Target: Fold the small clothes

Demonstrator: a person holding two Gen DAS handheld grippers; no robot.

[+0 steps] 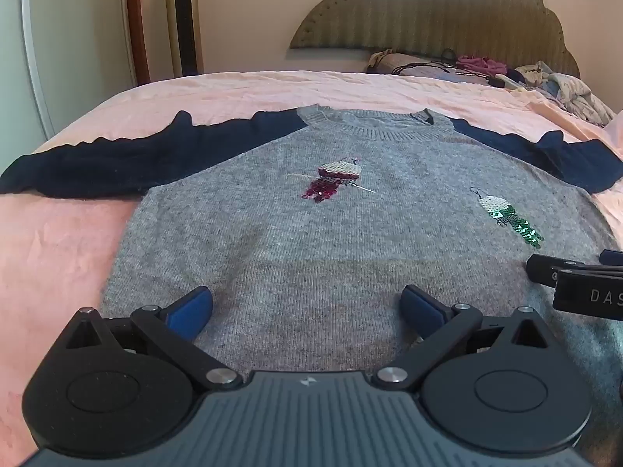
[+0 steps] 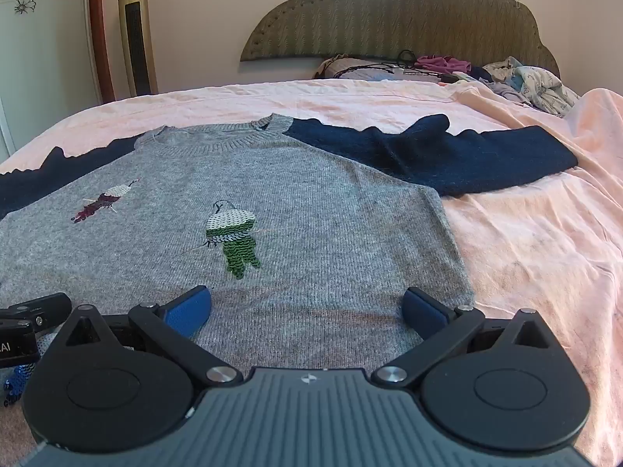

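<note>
Sweater [image 1: 311, 241] flat on bed [image 1: 70, 241], sleeves out sideways; left claw [image 1: 307, 305] and right claw [image 2: 307, 305] spread, empty, over hem.

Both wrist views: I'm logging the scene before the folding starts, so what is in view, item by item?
sweater: one, grey body with navy sleeves, spread flat on the bed, neck toward the headboard
sequin birds: two clear, one green, one dark red, on the sweater front; a blue sequin patch shows at the right view's lower left
bedsheet: one, pink, under the sweater
headboard: one, olive, scalloped, at the far wall
clothes pile: one, mixed colours, far right by the headboard
tower fan: one, gold, far left
left gripper: black with blue pads, open above the hem
right gripper: same, open above the hem
</note>
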